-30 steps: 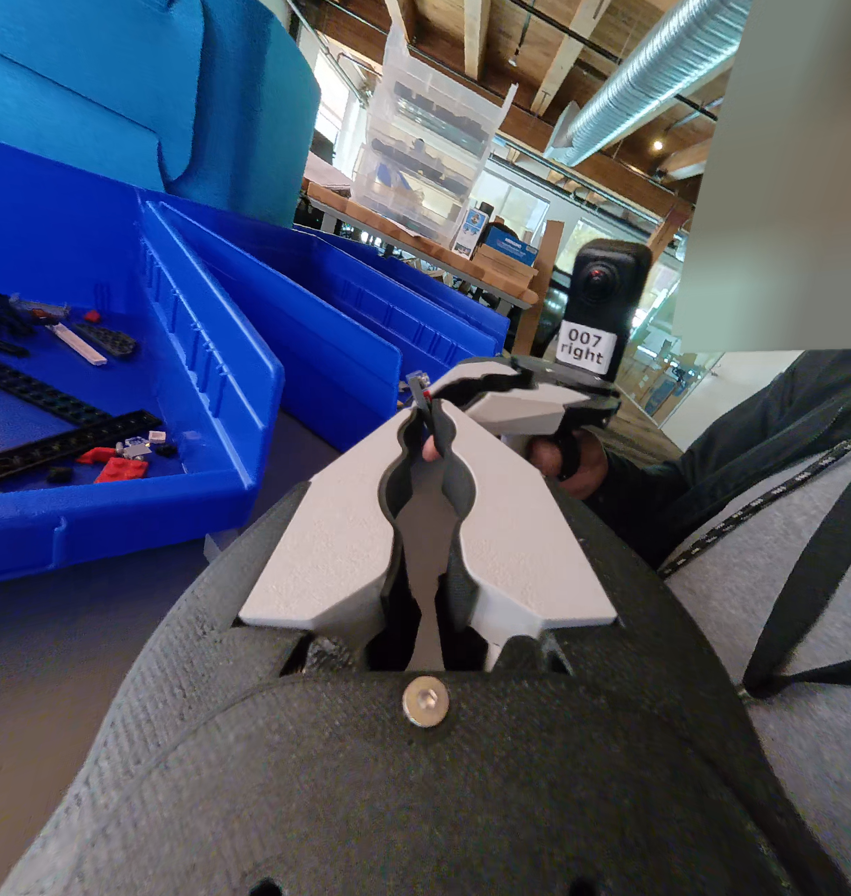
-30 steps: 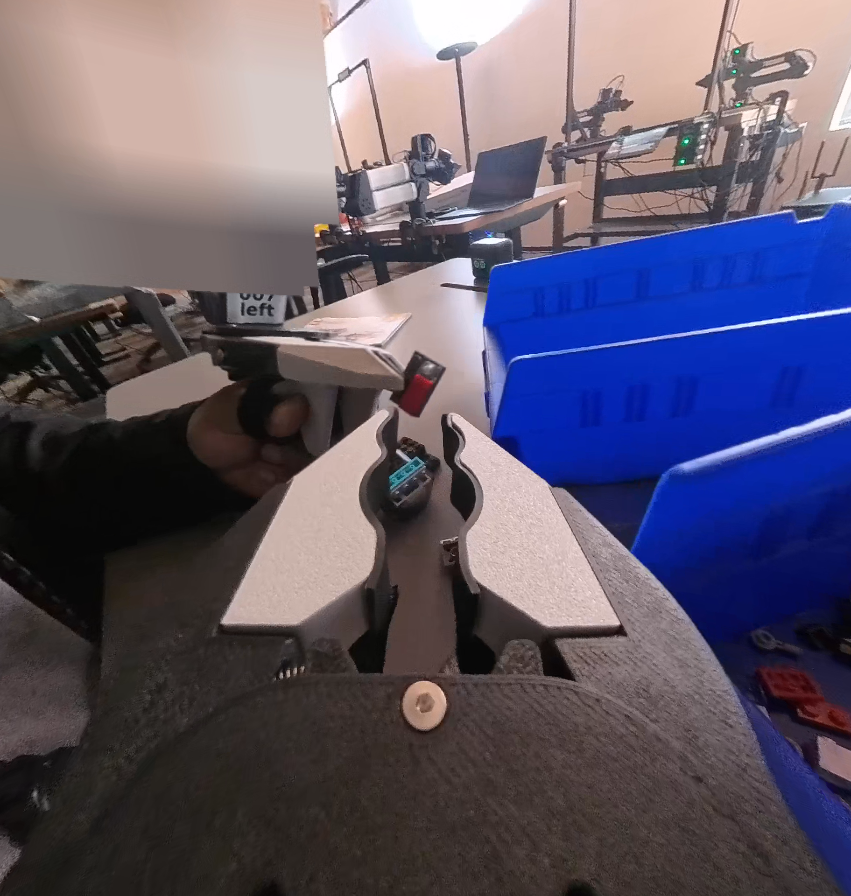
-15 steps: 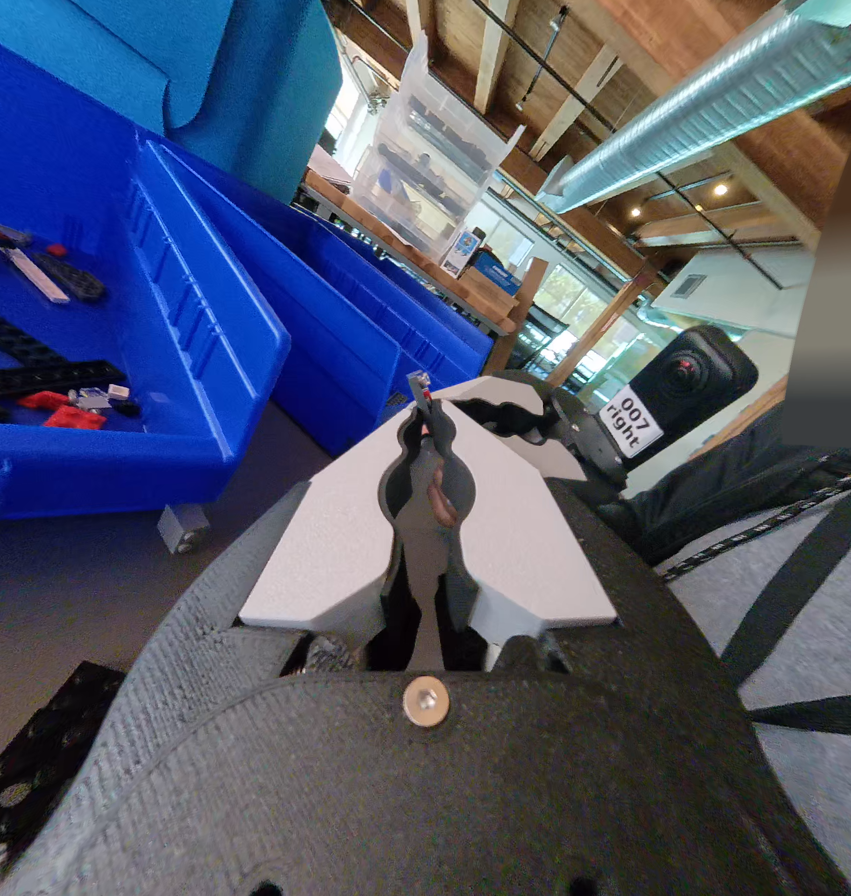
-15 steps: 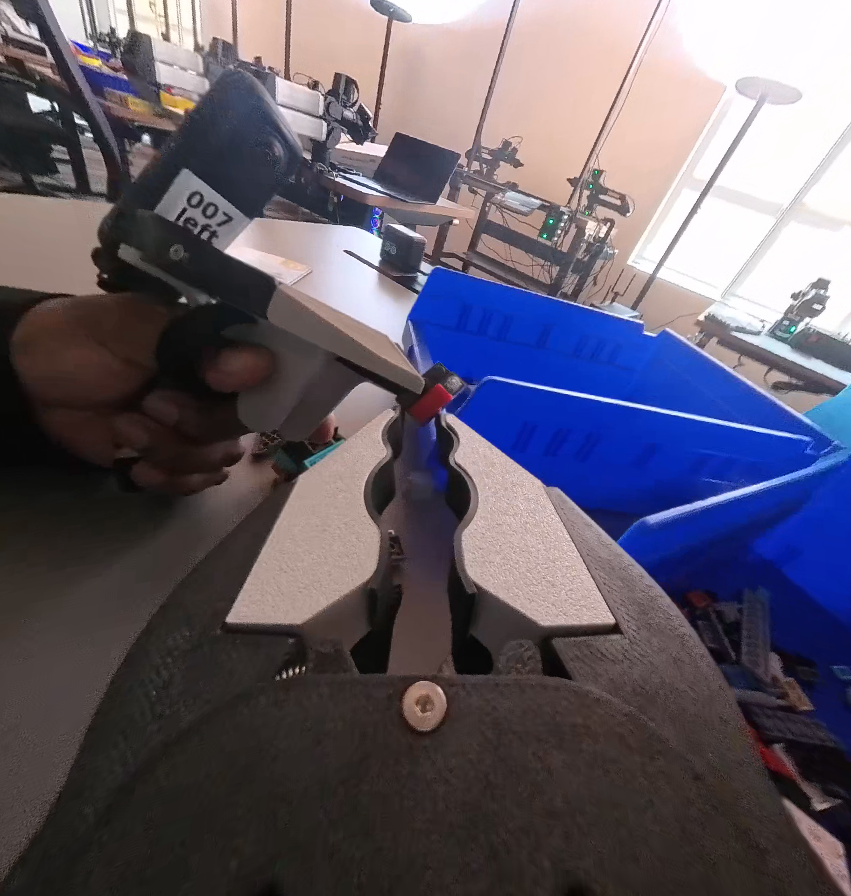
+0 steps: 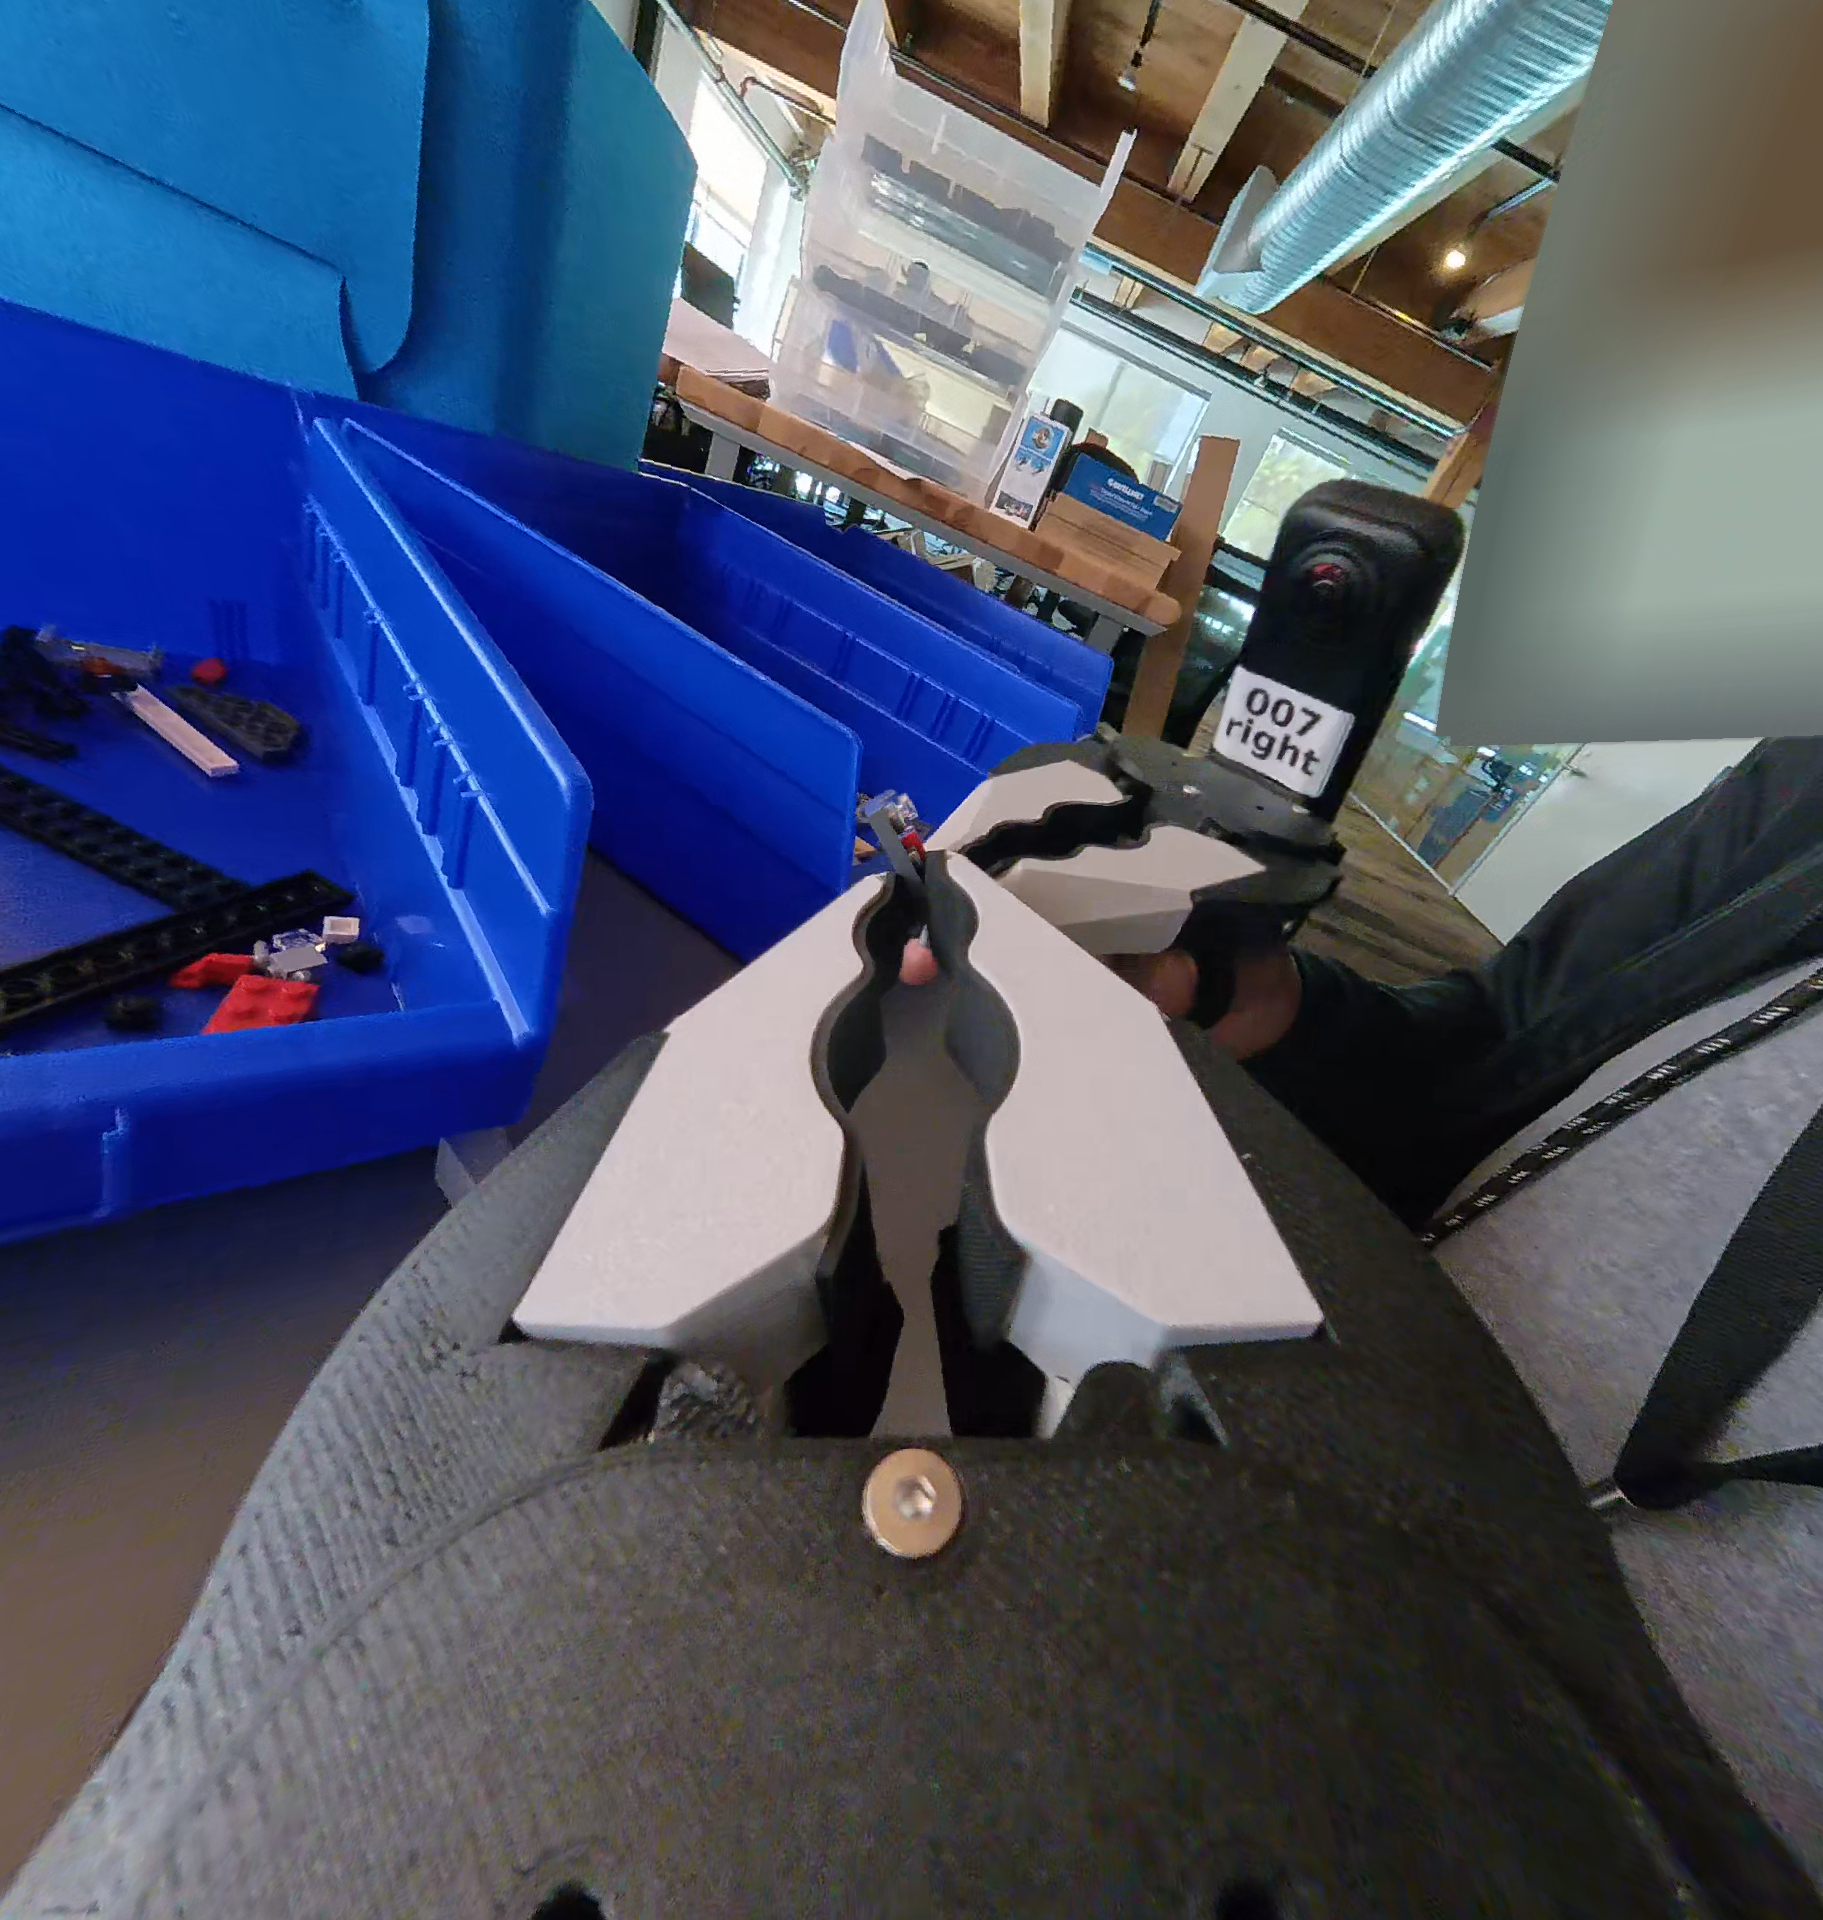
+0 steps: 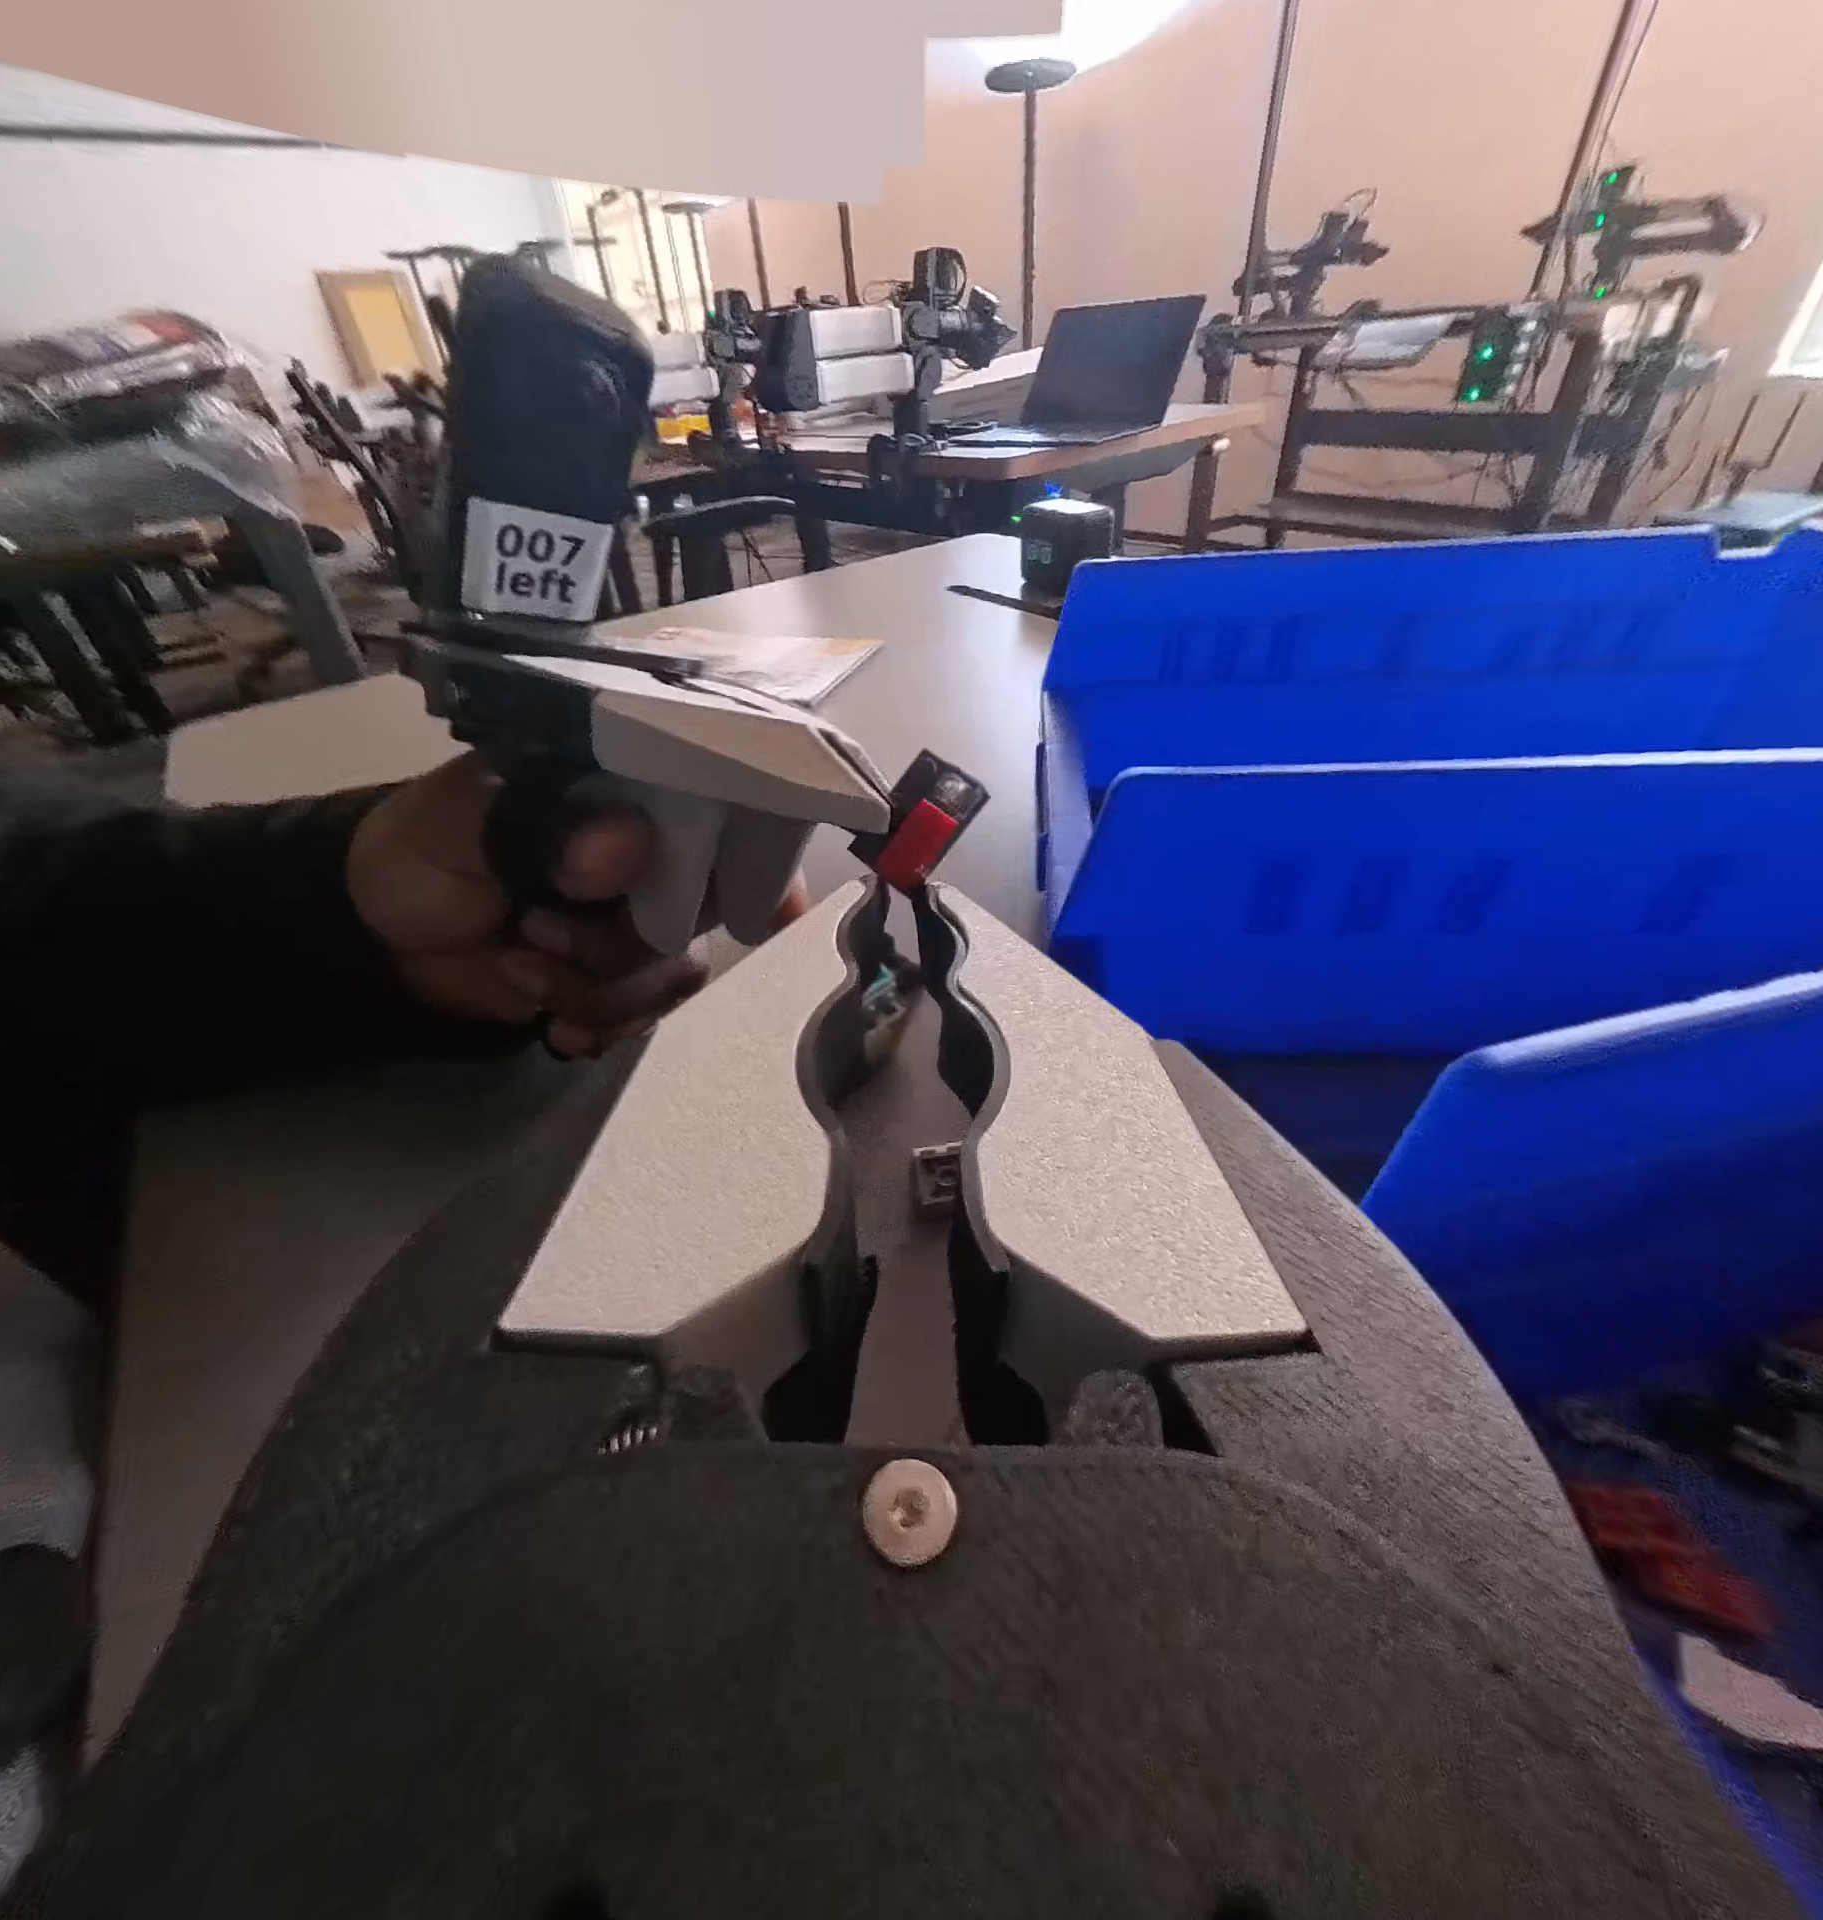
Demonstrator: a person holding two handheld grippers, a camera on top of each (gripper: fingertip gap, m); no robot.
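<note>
Since half a second ago both grippers have levelled. Left gripper (image 6: 902, 821) stays clamped on a small red-and-black brick piece (image 6: 919, 826); right gripper (image 6: 899, 902), fingertips narrowly parted beneath it, grips nothing; blue plastic bins (image 6: 1458, 862) beside.
</note>
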